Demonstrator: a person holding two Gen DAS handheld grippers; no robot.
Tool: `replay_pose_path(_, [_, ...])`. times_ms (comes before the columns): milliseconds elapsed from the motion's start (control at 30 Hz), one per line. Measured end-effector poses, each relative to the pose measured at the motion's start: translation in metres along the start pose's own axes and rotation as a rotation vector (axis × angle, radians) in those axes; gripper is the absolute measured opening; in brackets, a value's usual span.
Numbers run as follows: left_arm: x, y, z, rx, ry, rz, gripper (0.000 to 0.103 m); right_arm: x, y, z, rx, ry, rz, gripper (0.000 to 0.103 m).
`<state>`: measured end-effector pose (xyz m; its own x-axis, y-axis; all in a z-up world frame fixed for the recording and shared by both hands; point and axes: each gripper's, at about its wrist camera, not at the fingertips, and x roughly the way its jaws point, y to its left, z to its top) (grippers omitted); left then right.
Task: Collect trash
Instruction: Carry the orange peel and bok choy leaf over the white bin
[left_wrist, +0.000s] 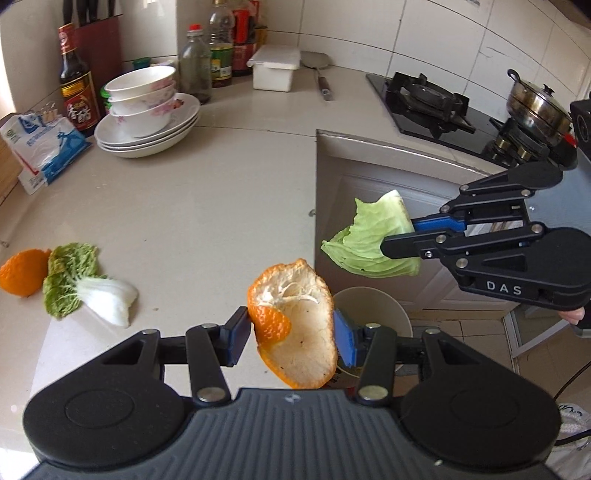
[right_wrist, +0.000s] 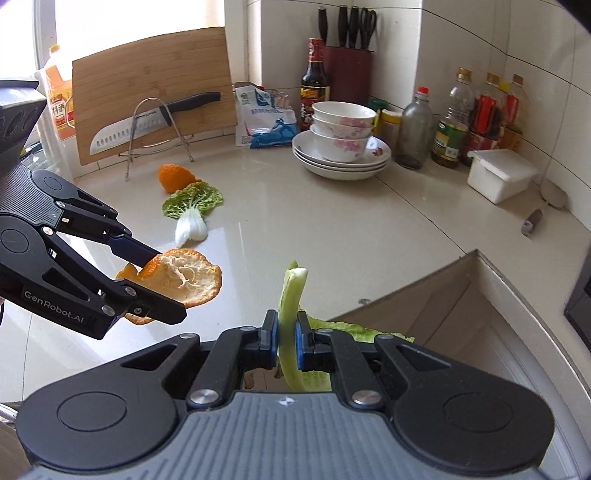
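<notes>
My left gripper (left_wrist: 291, 334) is shut on an orange peel (left_wrist: 299, 332), held past the counter's edge above a round white bin (left_wrist: 388, 310) on the floor. It also shows in the right wrist view (right_wrist: 168, 286) with the peel (right_wrist: 188, 277). My right gripper (right_wrist: 287, 338) is shut on a pale green cabbage leaf (right_wrist: 290, 321); in the left wrist view the right gripper (left_wrist: 397, 236) holds the leaf (left_wrist: 365, 236) above the bin. On the counter lie another orange peel (left_wrist: 22, 271) and a bok choy leaf (left_wrist: 85, 288).
Stacked bowls and plates (left_wrist: 147, 110), sauce bottles (left_wrist: 75, 81), a salt bag (left_wrist: 44, 151), a white box (left_wrist: 275, 68) and a gas stove with a pot (left_wrist: 539, 105) stand at the back. A cutting board (right_wrist: 151, 88) with a knife (right_wrist: 147, 122) leans at left.
</notes>
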<state>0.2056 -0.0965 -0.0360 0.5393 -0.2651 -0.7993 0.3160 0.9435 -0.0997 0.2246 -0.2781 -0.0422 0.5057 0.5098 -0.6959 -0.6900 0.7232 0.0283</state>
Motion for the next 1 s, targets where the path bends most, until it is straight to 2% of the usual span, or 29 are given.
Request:
replay_pose_path(200, [0.013, -0.027, 0.011, 0.064, -0.001, -0.047, 0.048, -0.008, -0.026, -0.030, 0.091, 0.029, -0.074, 0.012])
replay_pose_path(400, [0.022, -0.050, 0.017, 0.096, -0.007, -0.073, 0.048, 0.004, -0.056, -0.066, 0.187, 0.076, -0.108, 0.012])
replay_pose_path(900, [0.033, -0.072, 0.017, 0.078, 0.021, -0.049, 0.047, 0.096, -0.112, -0.167, 0.395, 0.282, -0.103, 0.013])
replay_pose_path(933, [0.034, -0.073, 0.017, 0.076, 0.025, -0.046, 0.047, 0.103, -0.114, -0.171, 0.408, 0.295, -0.093, 0.021])
replay_pose_path(967, [0.035, -0.074, 0.017, 0.075, 0.029, -0.044, 0.047, 0.108, -0.116, -0.175, 0.425, 0.306, -0.086, 0.036])
replay_pose_path(1000, [0.036, -0.076, 0.017, 0.078, 0.032, -0.044, 0.047, 0.113, -0.117, -0.178, 0.437, 0.312, -0.079, 0.044])
